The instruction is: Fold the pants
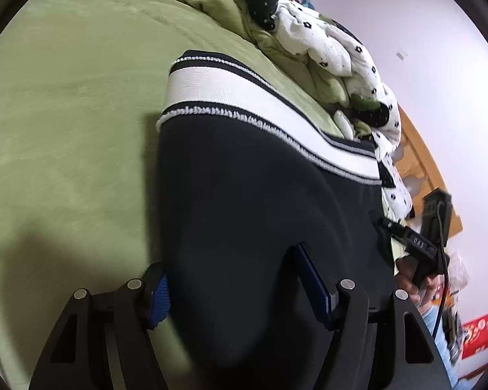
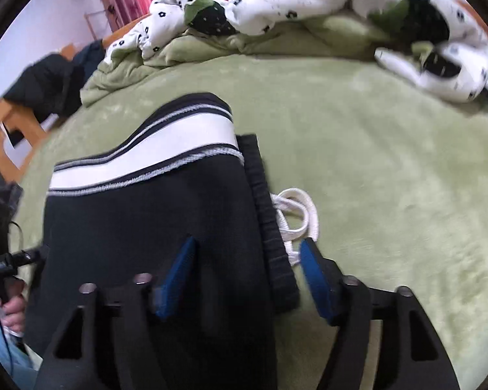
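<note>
- Now my left gripper (image 1: 231, 286) and right gripper (image 2: 247, 276) both gape wide over the black pants (image 1: 244, 214).
- Pants lie folded on the green blanket (image 1: 65, 130), drawstring (image 2: 296, 214) spilling out.

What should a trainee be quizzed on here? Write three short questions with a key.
1. True or false: the left tool is shut tight on the pants.
2. What lies coiled beside the pants' dark ribbed waistband? A) white drawstring B) belt C) sock
3. Fill in: the pants lie on a ____ blanket.

Key: 1 false, its fingers stand apart over the fabric; 2 A; 3 green.
</note>
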Action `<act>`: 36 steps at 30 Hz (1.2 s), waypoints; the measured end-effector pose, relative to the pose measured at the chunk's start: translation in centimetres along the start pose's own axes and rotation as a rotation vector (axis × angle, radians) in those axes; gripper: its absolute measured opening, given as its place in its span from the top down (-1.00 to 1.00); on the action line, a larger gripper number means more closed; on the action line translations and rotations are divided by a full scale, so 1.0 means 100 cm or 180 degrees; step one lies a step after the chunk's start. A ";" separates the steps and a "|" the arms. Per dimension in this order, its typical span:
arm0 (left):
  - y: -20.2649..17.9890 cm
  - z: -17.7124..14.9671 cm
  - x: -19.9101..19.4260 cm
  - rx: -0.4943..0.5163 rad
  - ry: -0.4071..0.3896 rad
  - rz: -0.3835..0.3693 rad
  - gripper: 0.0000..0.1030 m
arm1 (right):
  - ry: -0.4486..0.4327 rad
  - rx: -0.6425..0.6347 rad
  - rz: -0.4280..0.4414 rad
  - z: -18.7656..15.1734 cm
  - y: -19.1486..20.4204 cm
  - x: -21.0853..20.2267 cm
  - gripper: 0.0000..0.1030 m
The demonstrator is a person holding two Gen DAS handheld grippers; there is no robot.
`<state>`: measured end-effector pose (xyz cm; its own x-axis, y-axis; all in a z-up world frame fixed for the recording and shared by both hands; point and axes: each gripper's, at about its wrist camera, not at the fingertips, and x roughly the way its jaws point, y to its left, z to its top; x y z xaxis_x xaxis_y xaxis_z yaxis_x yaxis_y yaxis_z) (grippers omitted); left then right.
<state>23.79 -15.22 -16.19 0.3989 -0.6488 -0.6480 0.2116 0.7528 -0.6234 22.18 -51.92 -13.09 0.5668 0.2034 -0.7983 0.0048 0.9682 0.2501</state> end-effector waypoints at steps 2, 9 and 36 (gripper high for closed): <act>-0.002 0.004 0.003 -0.0069 0.0000 -0.0011 -0.06 | 0.0128 0.0188 0.0295 0.005 -0.014 0.014 -0.44; -0.018 0.022 -0.028 0.0092 -0.0119 -0.0048 0.77 | 0.0105 0.0335 0.0472 0.006 0.001 0.012 0.20; 0.095 -0.017 -0.177 0.0217 -0.0215 0.1184 -0.17 | -0.0172 -0.0209 0.0388 -0.039 0.181 -0.005 0.06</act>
<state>17.25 3.22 -11.38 0.5170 -0.3229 -0.7928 0.0991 0.9425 -0.3192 18.79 -33.94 -10.30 0.6035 0.3136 -0.7331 -0.1197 0.9446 0.3056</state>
